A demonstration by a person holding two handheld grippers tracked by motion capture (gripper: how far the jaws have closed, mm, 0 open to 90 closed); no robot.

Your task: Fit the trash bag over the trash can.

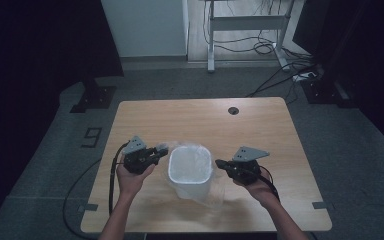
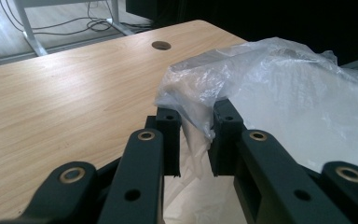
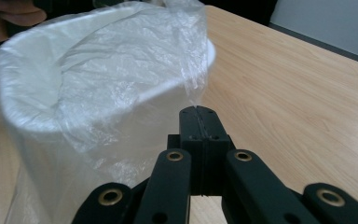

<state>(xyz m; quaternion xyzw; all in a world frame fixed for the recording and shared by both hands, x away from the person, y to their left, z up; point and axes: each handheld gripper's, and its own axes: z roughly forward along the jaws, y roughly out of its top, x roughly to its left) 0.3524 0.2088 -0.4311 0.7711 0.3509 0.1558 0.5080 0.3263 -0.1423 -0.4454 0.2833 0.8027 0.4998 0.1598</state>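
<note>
White bin [image 1: 190,172] sits upright near the front-centre of the desk [image 1: 200,117], lined w/ a clear plastic bag [image 1: 194,162] that drapes over its rim and down the sides. Left tongs [image 1: 162,150] at the bin's left edge: jaws part-closed w/ a fold of bag film between them [image 2: 196,122]; pads seem to pinch it, can't tell how firmly. Right tongs [image 1: 219,163] at the bin's right edge, jaws fully together, nipping a thin edge of the bag [image 3: 196,108]. Both hands low, just above the desk. Cable hole [image 1: 233,110] farther back.
</note>
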